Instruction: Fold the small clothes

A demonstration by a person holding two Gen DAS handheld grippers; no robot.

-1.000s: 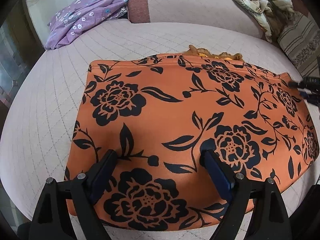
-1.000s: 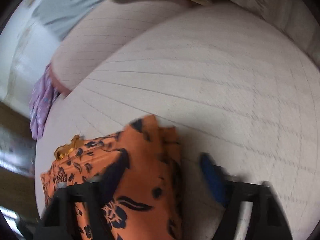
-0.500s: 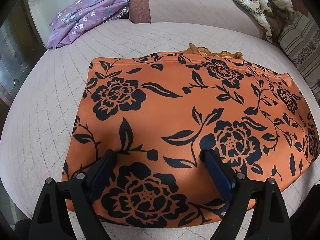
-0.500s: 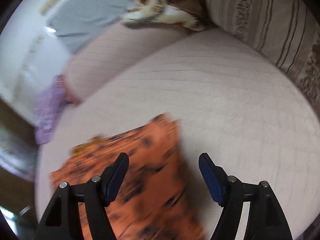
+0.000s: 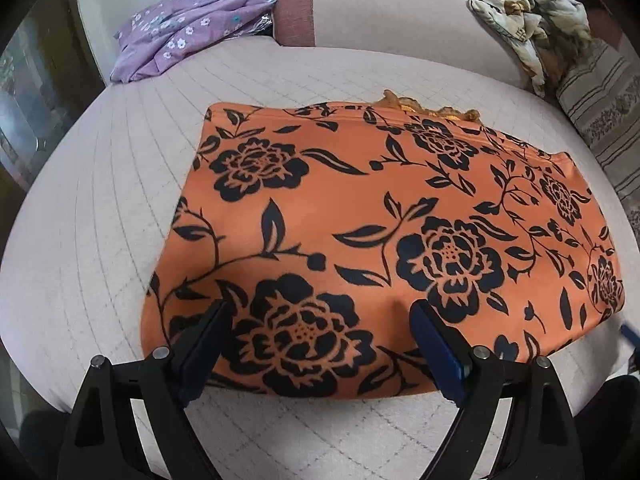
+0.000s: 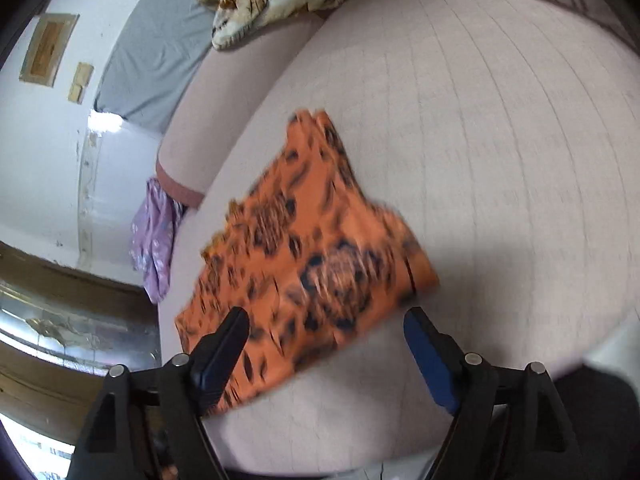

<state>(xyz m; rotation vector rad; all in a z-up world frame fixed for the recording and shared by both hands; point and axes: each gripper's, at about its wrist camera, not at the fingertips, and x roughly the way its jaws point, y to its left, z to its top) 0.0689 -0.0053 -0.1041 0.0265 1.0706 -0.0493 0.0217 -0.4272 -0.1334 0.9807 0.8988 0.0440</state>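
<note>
1. An orange garment with a black floral print [image 5: 384, 216] lies folded flat on a pale pink quilted cushion [image 5: 100, 216], its long fold edges running across the left wrist view.
2. A strip of orange lace trim [image 5: 424, 106] peeks out from under the garment's far edge.
3. The left gripper [image 5: 320, 316] hovers over the near edge of the garment with its jaws spread wide; the cloth lies below the blue pads [image 5: 436, 344] and nothing is pinched between them.
4. The right gripper [image 6: 324, 320] has just been opening its jaws; they now stand wide apart, with the near corner of the orange garment [image 6: 304, 256] in view between and beyond the fingers, not gripped.
5. The right wrist view is motion-blurred, so the print on the cloth smears.
6. A purple flowered garment [image 5: 188, 36] lies crumpled at the far left edge of the cushion, well apart from the orange one.
7. A cream and brown patterned cloth [image 5: 536, 28] is heaped at the far right on the sofa backrest [image 5: 380, 16].
8. A striped pillow [image 5: 600, 100] sits just below that heap, at the right.
</note>
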